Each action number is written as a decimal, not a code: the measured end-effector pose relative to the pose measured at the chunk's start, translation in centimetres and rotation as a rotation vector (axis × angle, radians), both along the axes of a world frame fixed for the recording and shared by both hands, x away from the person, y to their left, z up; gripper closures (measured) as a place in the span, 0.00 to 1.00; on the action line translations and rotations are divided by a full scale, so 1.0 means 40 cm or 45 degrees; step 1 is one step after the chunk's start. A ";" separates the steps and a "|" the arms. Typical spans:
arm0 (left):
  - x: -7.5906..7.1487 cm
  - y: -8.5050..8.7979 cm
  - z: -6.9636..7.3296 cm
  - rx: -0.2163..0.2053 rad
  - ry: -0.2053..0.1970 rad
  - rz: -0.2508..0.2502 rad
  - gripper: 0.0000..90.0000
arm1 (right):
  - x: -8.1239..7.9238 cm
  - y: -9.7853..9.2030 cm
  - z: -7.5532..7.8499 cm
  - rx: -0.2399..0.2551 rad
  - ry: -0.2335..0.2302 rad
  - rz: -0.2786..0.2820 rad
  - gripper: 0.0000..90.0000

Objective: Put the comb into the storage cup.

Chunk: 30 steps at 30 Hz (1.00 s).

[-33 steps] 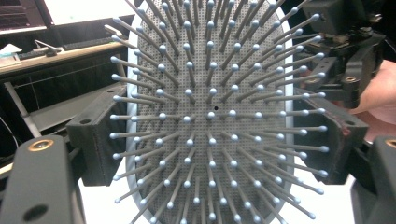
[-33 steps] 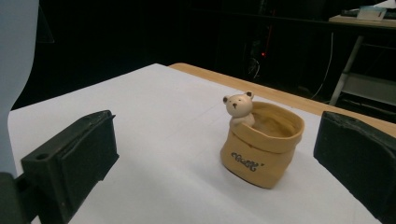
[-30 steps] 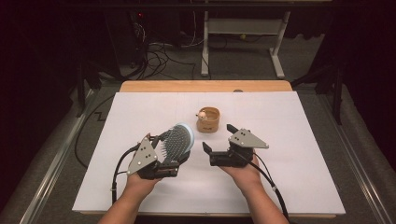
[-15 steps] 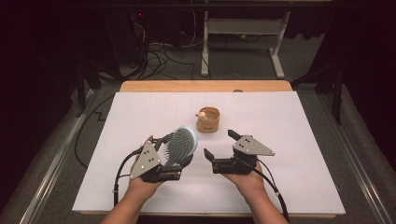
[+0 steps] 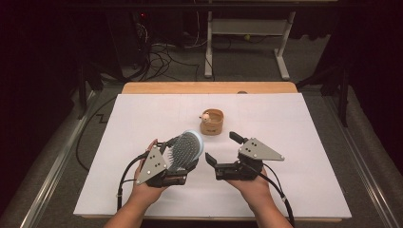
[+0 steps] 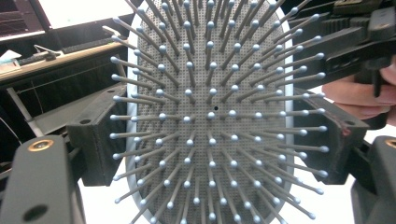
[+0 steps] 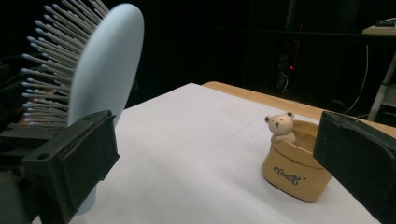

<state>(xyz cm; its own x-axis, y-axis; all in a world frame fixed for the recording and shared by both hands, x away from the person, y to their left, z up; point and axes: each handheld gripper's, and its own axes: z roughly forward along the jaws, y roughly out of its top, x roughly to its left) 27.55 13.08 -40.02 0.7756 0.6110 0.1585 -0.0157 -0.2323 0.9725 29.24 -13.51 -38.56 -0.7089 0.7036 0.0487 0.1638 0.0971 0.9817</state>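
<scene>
Left gripper (image 5: 183, 154) is clamped on the pale blue hairbrush (image 5: 186, 148), held above the white sheet (image 5: 309, 118) with bristles facing the person, handle apparently down; right gripper (image 5: 222, 149) sits just beside it, jaws apart, holding nothing, the tan bear cup (image 5: 211, 122) near beyond.

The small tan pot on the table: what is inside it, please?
A little bear figure sits at the rim of the tan pot, head above the edge. The pot wall covers its lower body and the bottom, so any other contents cannot be seen.
</scene>
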 end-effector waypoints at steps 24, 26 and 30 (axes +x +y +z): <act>0.001 -0.017 -0.013 0.017 0.011 0.017 0.22 | -0.026 0.024 0.032 0.073 0.013 0.101 0.01; -0.002 -0.022 -0.013 0.021 0.006 0.010 0.22 | -0.029 0.030 0.033 0.093 0.026 0.114 0.01; -0.008 -0.030 -0.014 0.028 -0.001 0.007 0.22 | -0.033 0.042 0.034 0.086 0.022 0.128 0.01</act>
<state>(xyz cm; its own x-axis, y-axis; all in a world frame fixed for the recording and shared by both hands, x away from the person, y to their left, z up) 27.24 11.90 -40.57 0.7721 0.6117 0.1723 -0.0149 -0.2536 0.9672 27.92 -11.84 -37.19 -0.7741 0.6240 0.1064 0.1736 0.0477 0.9837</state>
